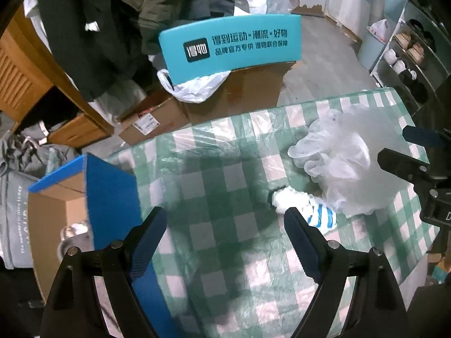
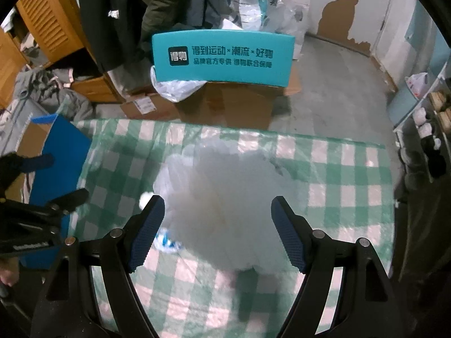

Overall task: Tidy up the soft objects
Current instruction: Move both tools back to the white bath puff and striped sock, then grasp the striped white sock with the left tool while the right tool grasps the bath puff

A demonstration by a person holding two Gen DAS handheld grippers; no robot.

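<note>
A fluffy white mesh bath puff point(image 1: 346, 160) lies on the green-and-white checked table point(image 1: 220, 186). A white sock with blue stripes point(image 1: 307, 207) lies against its near side. My left gripper point(image 1: 225, 225) is open and empty above the cloth, left of the sock. In the right wrist view the puff point(image 2: 220, 205) fills the middle and the sock point(image 2: 166, 242) peeks out at its lower left. My right gripper point(image 2: 218, 214) is open, its fingers on either side of the puff, just above it. It also shows in the left wrist view point(image 1: 394, 149).
An open cardboard box with blue flaps point(image 1: 84, 197) stands at the table's left edge. Beyond the table are a cardboard box with a teal lid point(image 1: 231, 42), plastic bags, hanging coats and a wooden cabinet point(image 1: 25, 64). A shoe rack point(image 1: 408, 56) stands at the right.
</note>
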